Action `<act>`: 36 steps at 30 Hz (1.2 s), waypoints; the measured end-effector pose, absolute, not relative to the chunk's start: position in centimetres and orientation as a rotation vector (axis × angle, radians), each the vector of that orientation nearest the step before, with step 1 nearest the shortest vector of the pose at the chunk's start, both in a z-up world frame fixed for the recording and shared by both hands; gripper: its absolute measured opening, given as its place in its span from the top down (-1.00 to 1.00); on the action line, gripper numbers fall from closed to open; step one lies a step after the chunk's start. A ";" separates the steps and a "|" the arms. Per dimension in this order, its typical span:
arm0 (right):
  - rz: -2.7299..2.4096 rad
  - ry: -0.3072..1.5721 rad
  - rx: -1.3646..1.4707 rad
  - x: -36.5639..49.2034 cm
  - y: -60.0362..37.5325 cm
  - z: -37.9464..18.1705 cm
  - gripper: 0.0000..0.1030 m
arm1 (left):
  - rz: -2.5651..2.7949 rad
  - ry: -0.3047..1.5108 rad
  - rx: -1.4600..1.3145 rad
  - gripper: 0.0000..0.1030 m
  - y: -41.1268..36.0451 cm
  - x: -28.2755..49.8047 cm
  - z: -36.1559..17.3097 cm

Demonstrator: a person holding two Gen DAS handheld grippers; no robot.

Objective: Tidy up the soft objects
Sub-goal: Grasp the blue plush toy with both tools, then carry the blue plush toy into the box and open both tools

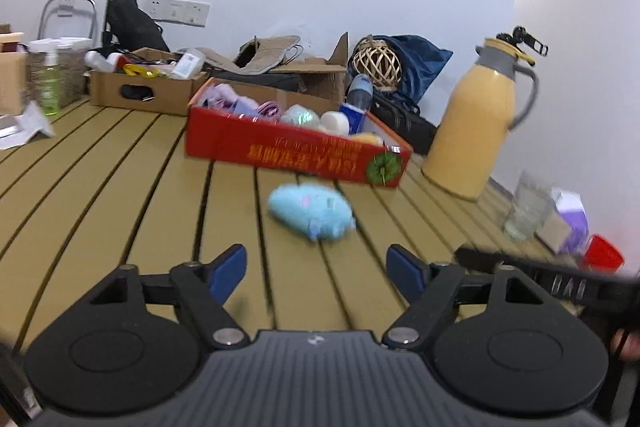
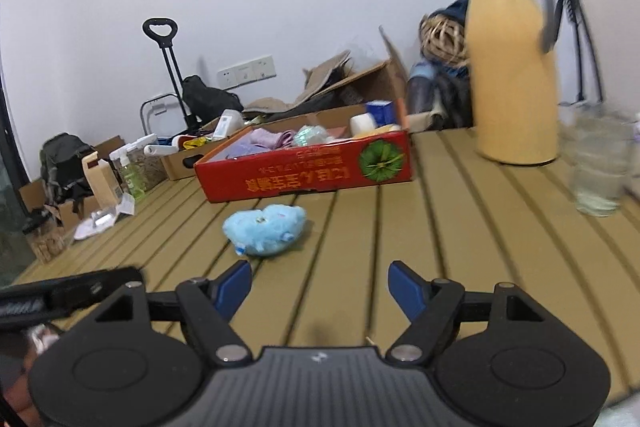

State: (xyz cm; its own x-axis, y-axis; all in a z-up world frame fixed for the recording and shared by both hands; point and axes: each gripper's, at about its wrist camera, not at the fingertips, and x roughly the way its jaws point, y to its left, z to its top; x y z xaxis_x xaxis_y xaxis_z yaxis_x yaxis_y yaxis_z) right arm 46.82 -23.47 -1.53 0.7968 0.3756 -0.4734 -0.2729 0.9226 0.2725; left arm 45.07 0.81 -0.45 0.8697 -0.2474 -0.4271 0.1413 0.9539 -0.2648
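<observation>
Plush toy [image 1: 311, 213], pale blue, was found lying alone on the slatted table [image 1: 120, 187], just in front of the red box's [image 1: 296, 151] long printed side and apart from it. Its position outside the box was judged the reason both tools were aimed that way: other soft things, lilac and pink cloth [image 1: 240, 105] among them, were already gathered inside the box, so the toy was taken to be the piece still to be put away.

Left tool [image 1: 316, 269] was held with its blue pads well apart and nothing between them, the toy lying ahead of the gap and slightly beyond it. Right tool [image 2: 320, 285] was likewise held spread and empty, with the toy ahead and off to its left. The wide spread was read as preparation for a bulky, yielding body.

A yellow jug [image 1: 480, 119] and a clear glass [image 1: 524, 211] were noted on the table to the right of the box, well clear of the toy. Motion blur softened the toy's outline, so its orientation could only be guessed; it possibly lay on its side.
</observation>
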 end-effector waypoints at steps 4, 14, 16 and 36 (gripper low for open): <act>0.392 0.605 0.236 52.1 -21.2 -2.3 -0.33 | -0.190 0.524 -0.247 -0.12 1.5 52.3 -1.1; 0.458 0.678 0.324 61.7 -17.9 -6.0 -0.09 | -0.323 0.619 -0.540 -0.02 5.2 60.1 -5.9; 0.474 0.692 0.368 62.3 -18.2 -6.4 0.09 | -0.342 0.646 -0.545 0.16 5.1 60.4 -6.2; 0.513 0.660 0.460 61.7 -19.5 -3.8 0.43 | -0.447 0.522 -0.533 0.46 4.2 59.1 -2.3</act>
